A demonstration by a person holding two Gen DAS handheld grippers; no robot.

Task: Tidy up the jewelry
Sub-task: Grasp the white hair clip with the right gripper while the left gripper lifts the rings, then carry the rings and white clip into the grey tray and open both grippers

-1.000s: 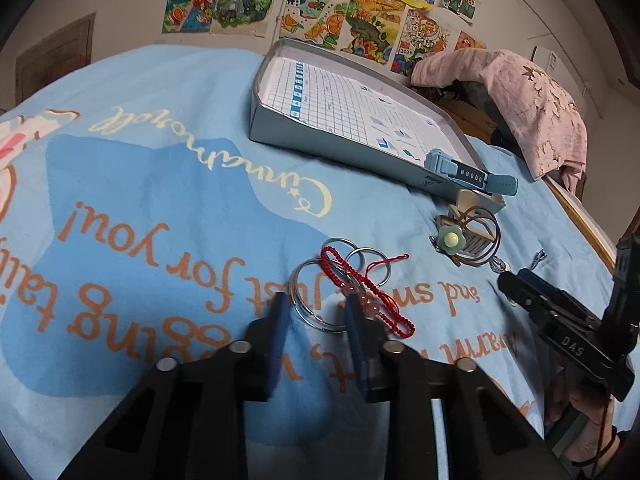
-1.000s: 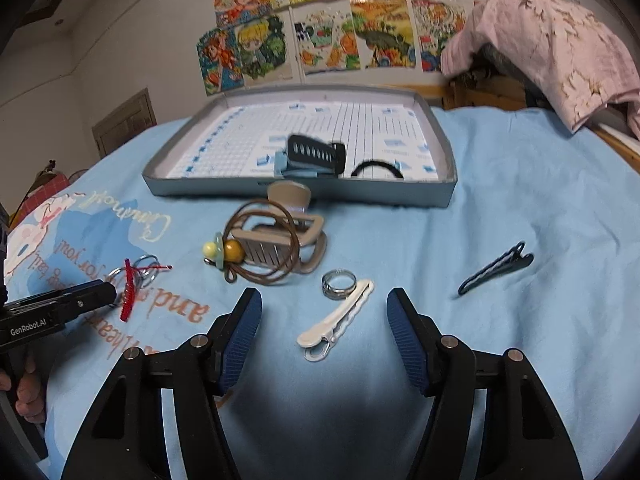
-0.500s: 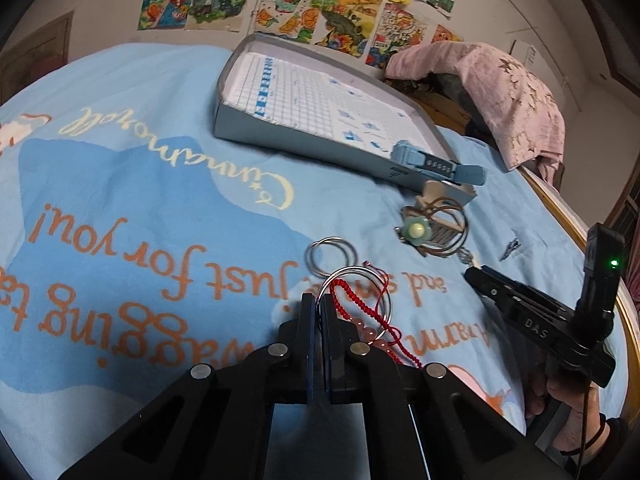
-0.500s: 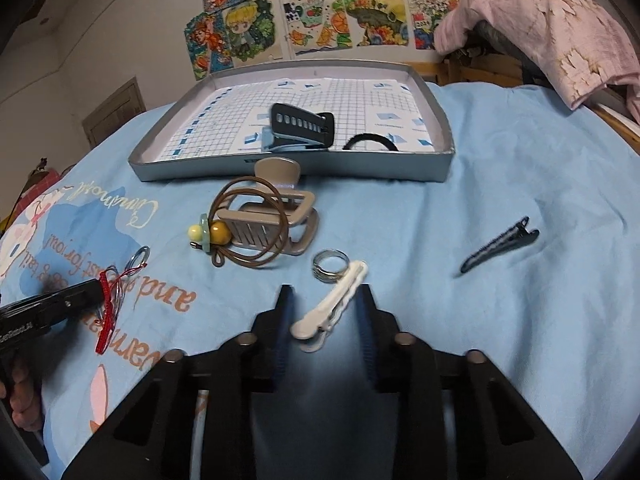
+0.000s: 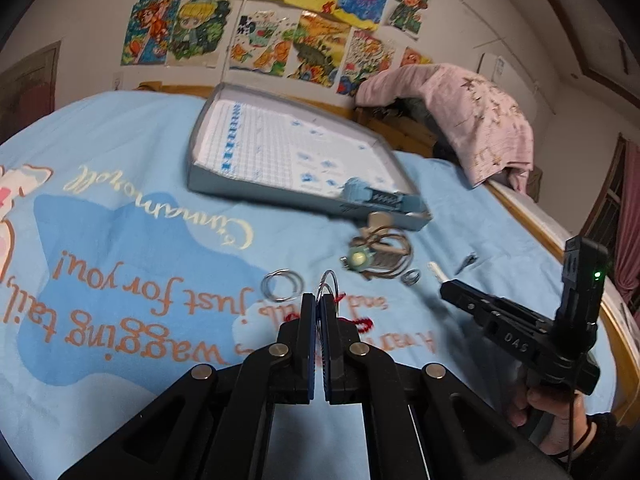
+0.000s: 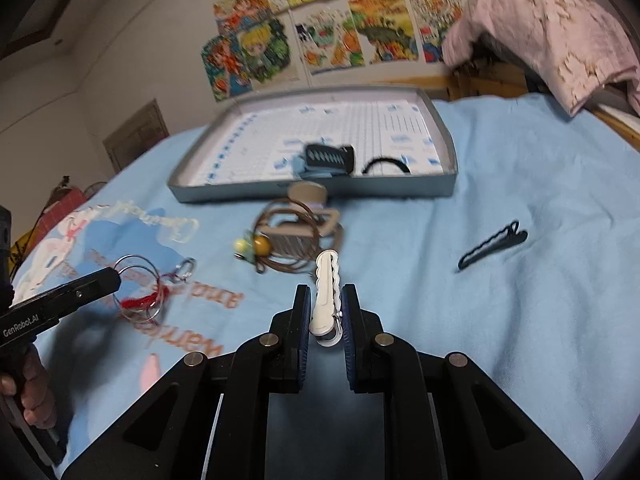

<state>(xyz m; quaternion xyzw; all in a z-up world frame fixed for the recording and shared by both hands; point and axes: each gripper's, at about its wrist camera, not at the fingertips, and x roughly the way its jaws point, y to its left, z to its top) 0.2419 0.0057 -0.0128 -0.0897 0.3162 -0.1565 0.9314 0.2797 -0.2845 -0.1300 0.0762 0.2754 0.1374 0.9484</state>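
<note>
The blue blanket (image 5: 120, 152) with its orange lettering covers the bed, and the grey tray (image 6: 448, 184) sits on it toward the wall; everything below is placed from that tray. Inside the tray, near its front wall, lie a dark hair claw (image 6: 329, 158) and a black hair tie (image 6: 384, 163), the tie showing only in the right wrist view. Just in front of the tray's front wall is a tan hair claw (image 6: 304, 232) wrapped in a brown cord with a yellow bead.

Only the right wrist view shows the black hair clip (image 6: 494, 245), lying alone on the blanket in front of the tray's right corner. Only the left wrist view shows a small silver ring (image 5: 411, 277) in front of the tray's right end, beside the tan claw, and a pair of loose silver hoops (image 5: 282, 285) well in front of the tray.

The left gripper (image 5: 317, 312) is closed on a bunch of thin silver bangles (image 6: 136, 280) tangled with a red cord bracelet (image 6: 140, 302); seen from the right wrist view they hang off the blanket, well in front of the tray's left end (the picture is blurred there). The right gripper (image 6: 326, 312) is clamped on a white hair clip (image 6: 326, 292), which points toward the tray. Its handle is gripped by a hand (image 5: 552, 412) low at the edge of the left wrist view.
</note>
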